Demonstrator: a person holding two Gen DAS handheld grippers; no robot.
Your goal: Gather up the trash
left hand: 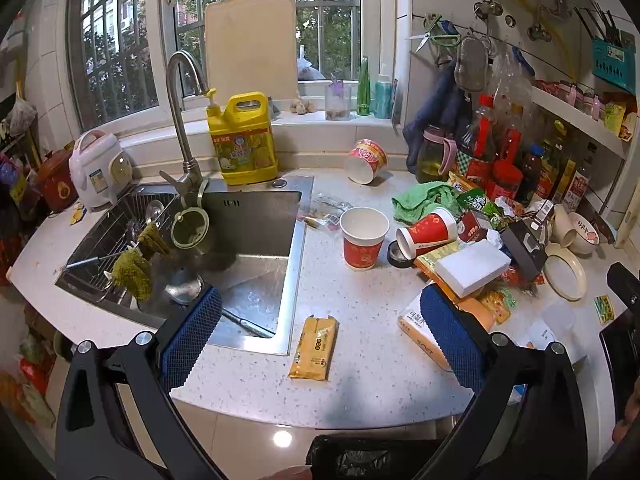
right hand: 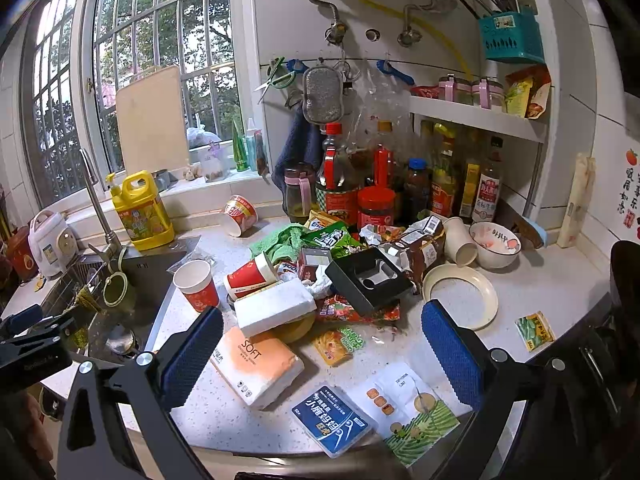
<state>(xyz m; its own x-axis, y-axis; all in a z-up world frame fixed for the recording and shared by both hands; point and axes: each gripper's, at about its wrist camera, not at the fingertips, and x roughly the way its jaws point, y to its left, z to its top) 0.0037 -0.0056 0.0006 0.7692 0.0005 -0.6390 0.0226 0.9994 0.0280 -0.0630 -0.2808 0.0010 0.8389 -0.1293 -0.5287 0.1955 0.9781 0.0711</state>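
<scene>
My left gripper (left hand: 320,316) is open above the counter's front edge, empty, with a yellow wrapper (left hand: 315,348) lying flat just below it. An upright red paper cup (left hand: 364,237) and a tipped one (left hand: 428,232) stand behind. My right gripper (right hand: 322,340) is open and empty over the litter pile: an orange tissue pack (right hand: 258,364), a white foam block (right hand: 274,306), a black tray (right hand: 368,280), green snack bags (right hand: 334,240), a blue floss box (right hand: 334,420) and a printed packet (right hand: 412,412). A black bin bag (left hand: 360,456) gapes below the counter.
The steel sink (left hand: 248,248) with tap (left hand: 180,112) and yellow detergent jug (left hand: 244,140) lies left. Sauce bottles (right hand: 384,184) crowd the back wall under a shelf (right hand: 476,116). A bowl (right hand: 494,244), a cream ring (right hand: 460,296) and a small green sachet (right hand: 534,330) sit right.
</scene>
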